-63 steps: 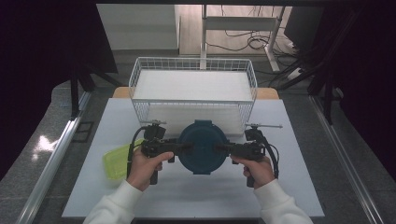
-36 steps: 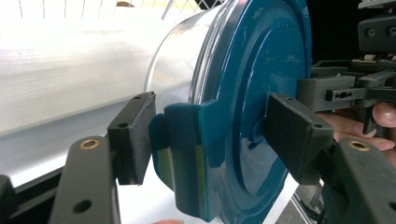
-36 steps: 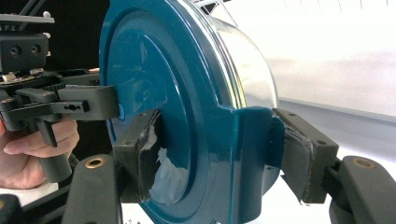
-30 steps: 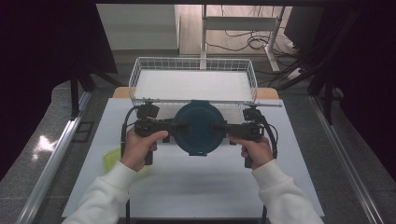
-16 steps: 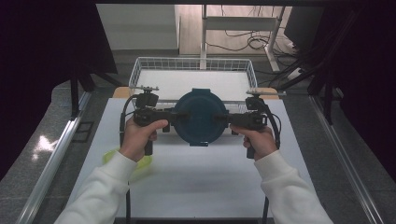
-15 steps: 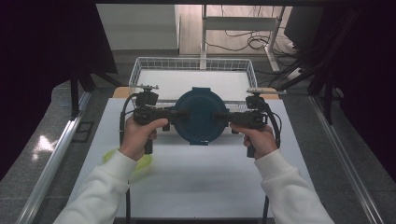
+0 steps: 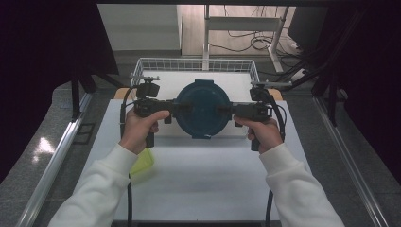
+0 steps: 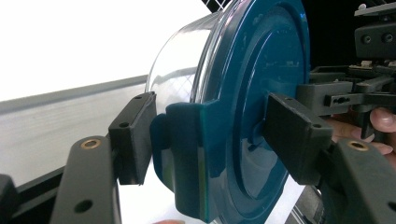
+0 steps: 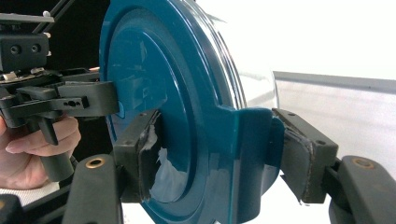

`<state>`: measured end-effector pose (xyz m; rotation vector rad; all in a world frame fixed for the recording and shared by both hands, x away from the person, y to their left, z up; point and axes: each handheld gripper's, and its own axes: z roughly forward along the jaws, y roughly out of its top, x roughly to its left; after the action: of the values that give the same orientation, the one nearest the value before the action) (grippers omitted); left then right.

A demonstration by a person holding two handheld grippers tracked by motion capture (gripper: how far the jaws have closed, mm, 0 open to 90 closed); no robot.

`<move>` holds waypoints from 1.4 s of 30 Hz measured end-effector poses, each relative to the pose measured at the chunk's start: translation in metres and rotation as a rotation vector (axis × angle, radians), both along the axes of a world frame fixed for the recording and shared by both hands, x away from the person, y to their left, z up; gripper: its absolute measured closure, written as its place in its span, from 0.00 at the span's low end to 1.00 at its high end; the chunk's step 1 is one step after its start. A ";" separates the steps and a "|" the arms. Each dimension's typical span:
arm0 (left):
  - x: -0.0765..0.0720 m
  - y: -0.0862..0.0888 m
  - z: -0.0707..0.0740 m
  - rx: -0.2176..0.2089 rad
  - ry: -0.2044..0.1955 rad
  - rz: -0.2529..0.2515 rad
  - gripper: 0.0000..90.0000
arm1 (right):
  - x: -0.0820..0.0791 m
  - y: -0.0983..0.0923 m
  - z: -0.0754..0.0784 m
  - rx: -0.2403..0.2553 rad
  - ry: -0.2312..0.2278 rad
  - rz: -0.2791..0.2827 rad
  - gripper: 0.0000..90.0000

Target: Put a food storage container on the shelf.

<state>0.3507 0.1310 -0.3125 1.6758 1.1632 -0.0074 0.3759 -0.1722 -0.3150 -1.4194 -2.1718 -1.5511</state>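
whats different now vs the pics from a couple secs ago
The round container with the teal lid, clamped on opposite sides by the left gripper and the right gripper, has been carried away from the person, from the middle of the table to the near edge of the wire basket. Both grips stayed as they were, and the yellow-green item stayed on the table.

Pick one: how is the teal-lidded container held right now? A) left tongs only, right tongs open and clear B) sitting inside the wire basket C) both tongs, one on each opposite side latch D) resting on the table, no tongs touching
C: the left tongs and right tongs each clamp a side latch of the teal-lidded container, which is held up in front of the wire basket; both gripper views show pads closed on the latch tabs.
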 end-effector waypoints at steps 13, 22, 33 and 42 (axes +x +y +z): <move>0.013 -0.001 0.008 -0.005 0.007 0.003 0.40 | 0.012 -0.001 0.008 0.003 0.005 -0.001 0.39; 0.027 0.001 0.014 -0.016 0.006 0.003 0.40 | 0.026 0.001 0.017 -0.012 -0.003 -0.001 0.39; 0.048 0.002 0.023 -0.026 -0.003 0.006 0.40 | 0.047 0.002 0.028 -0.013 -0.007 -0.006 0.39; 0.068 0.001 0.028 -0.032 0.004 0.009 0.40 | 0.066 0.000 0.035 -0.015 0.000 -0.010 0.39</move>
<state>0.4185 0.1316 -0.2849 1.6427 1.1676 -0.0234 0.4424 -0.1718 -0.2797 -1.4368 -2.1838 -1.5416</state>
